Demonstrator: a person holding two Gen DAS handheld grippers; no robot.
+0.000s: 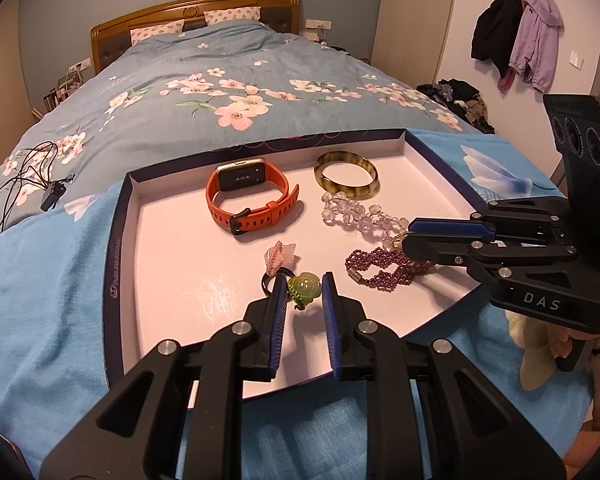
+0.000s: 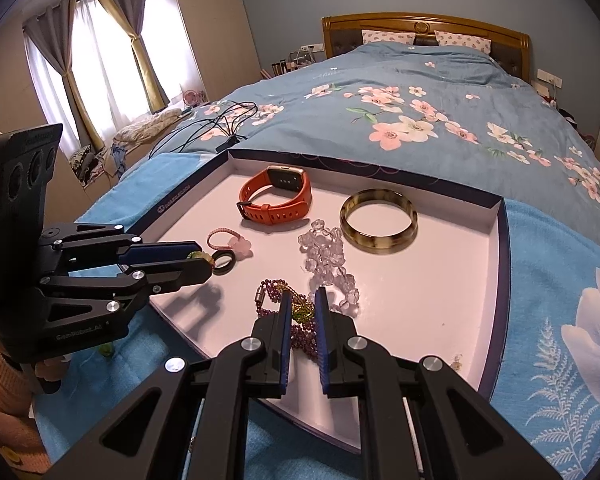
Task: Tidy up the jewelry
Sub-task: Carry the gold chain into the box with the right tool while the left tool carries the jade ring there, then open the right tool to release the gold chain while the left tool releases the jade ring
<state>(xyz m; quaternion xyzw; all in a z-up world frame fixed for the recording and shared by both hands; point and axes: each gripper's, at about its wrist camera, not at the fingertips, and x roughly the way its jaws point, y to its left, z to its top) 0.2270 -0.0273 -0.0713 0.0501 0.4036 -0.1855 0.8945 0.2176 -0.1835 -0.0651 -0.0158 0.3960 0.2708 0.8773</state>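
Left gripper [image 1: 303,285] brackets green pendant [image 1: 305,289] loosely — right gripper [image 2: 301,304] narrow over purple beads [image 2: 274,300].

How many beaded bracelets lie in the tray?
2: clear crystal bead bracelet mid-tray beside the amber bangle; purple bead bracelet nearer, under the right gripper. Others may be hidden.

Two close wrist views, shared tray [image 1: 118,248]

Black tongs [image 1: 303,280] with blue pads [image 1: 278,320], silver screws, white "DAS" lettering.
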